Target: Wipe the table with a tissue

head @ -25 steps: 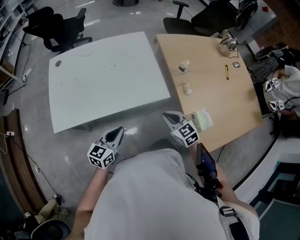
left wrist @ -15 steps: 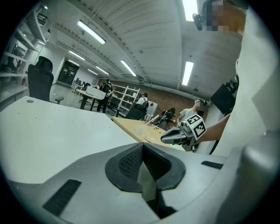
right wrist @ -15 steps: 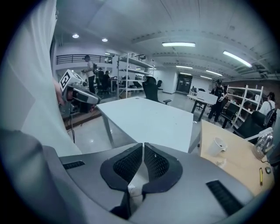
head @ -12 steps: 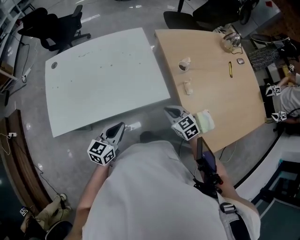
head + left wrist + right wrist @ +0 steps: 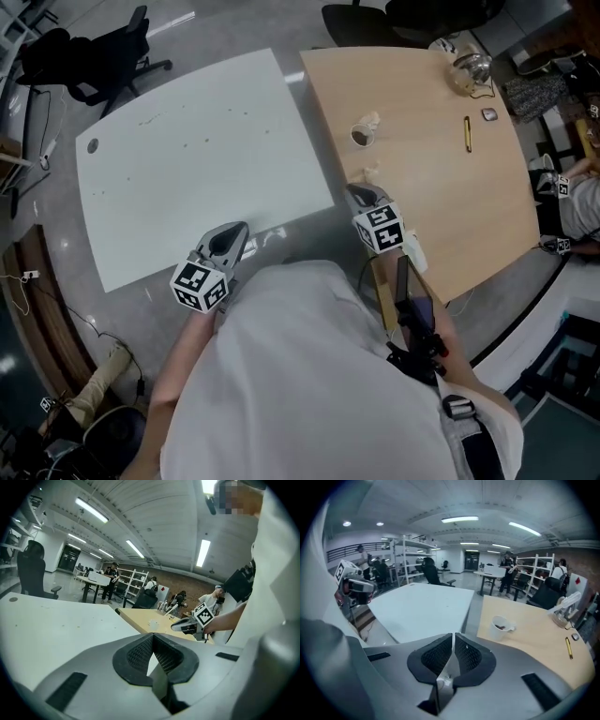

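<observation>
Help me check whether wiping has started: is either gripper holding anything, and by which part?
Nothing is held: the left gripper and the right gripper both show fingers closed together, empty.

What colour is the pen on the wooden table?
The pen is yellow; the head view shows it best.

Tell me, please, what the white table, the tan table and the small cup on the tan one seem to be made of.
White table: probably laminate or painted board, judging by the even colour and the smooth, slightly matte top.
Tan table: wood or wood-look laminate, from its warm wood colour and satin surface.
Cup: likely paper, since it is white and matte with a thin wall.
</observation>
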`<act>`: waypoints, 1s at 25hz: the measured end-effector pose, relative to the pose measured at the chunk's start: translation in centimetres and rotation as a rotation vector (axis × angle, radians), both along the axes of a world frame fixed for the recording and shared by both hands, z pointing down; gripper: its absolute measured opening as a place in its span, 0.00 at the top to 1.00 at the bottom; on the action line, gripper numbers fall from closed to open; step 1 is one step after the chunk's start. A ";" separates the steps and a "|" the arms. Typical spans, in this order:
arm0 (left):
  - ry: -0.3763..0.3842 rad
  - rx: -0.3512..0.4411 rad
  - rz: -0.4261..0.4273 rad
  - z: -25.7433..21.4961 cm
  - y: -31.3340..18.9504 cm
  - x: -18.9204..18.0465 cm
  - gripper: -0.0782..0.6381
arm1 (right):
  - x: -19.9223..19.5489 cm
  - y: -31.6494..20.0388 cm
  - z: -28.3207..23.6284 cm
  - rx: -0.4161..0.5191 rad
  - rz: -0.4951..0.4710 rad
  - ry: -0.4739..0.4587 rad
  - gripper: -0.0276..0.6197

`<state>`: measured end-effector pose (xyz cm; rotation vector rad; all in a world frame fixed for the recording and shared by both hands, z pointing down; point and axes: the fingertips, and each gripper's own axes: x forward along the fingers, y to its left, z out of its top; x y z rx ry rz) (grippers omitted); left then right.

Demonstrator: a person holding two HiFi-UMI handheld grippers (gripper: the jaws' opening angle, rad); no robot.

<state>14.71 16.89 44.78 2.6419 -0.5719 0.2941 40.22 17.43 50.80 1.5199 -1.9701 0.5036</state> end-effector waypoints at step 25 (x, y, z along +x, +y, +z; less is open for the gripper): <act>-0.060 -0.059 0.024 0.2 -6.9 6.7 0.88 | 12.9 -3.2 8.7 -0.317 0.244 0.040 0.84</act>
